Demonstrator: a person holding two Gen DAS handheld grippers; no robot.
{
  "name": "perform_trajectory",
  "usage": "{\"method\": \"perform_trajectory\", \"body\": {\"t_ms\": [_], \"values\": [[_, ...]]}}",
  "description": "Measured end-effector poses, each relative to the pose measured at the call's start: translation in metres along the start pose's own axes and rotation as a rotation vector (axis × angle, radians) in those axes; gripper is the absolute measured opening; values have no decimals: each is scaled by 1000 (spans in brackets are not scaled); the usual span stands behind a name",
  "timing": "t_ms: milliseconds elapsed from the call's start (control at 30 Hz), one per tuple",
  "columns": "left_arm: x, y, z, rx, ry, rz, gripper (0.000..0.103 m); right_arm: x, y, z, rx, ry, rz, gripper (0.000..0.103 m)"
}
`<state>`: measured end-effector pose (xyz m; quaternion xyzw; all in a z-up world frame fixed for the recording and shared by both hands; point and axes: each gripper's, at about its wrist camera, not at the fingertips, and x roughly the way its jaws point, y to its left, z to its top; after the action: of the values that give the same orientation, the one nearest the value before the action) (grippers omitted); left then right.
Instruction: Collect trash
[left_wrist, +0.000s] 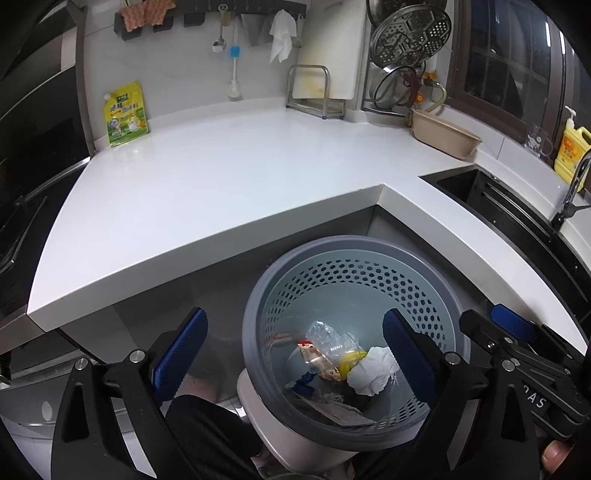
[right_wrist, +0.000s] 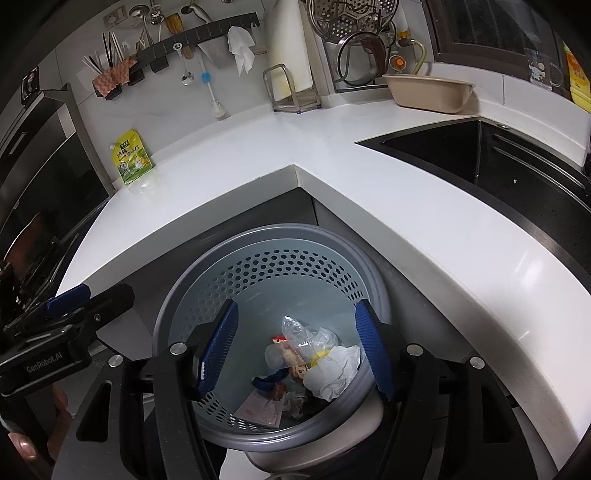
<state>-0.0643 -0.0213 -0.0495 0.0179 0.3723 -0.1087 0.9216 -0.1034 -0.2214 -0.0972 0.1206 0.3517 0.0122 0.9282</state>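
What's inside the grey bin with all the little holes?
The grey perforated plastic bin holds a crumpled white tissue, a clear crinkled plastic bag and snack wrappers. Whatever lies beneath them is hidden.

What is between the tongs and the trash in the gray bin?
Nothing visible. Both the left tongs and the right tongs hang open above the bin, whose top is uncovered. The crumpled paper and plastic bag lie at its bottom.

The bin (left_wrist: 258, 325) is hiding its own base behind a pale object (left_wrist: 273, 435) whose identity is staying unclear. Crumpled paper (right_wrist: 332, 373) is covering the trash beneath it. The yellow bottle (right_wrist: 576, 77) is running off the frame's edge, and the pouch (left_wrist: 125, 114) is showing print too small to read.
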Motion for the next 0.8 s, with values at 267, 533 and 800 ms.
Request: {"method": "perform_trajectory", "body": {"t_ms": [267,533,800], "values": [[-2,1,0,4,-7,30,96,-7,3,3,-14,-15,-13,67],[-4,2,1,0,-5,47,97,-9,5,3,-19,-19,-15,68],[-3,3,1,-3,2,62,97,-13,8,4,-28,-26,-20,69]]}}
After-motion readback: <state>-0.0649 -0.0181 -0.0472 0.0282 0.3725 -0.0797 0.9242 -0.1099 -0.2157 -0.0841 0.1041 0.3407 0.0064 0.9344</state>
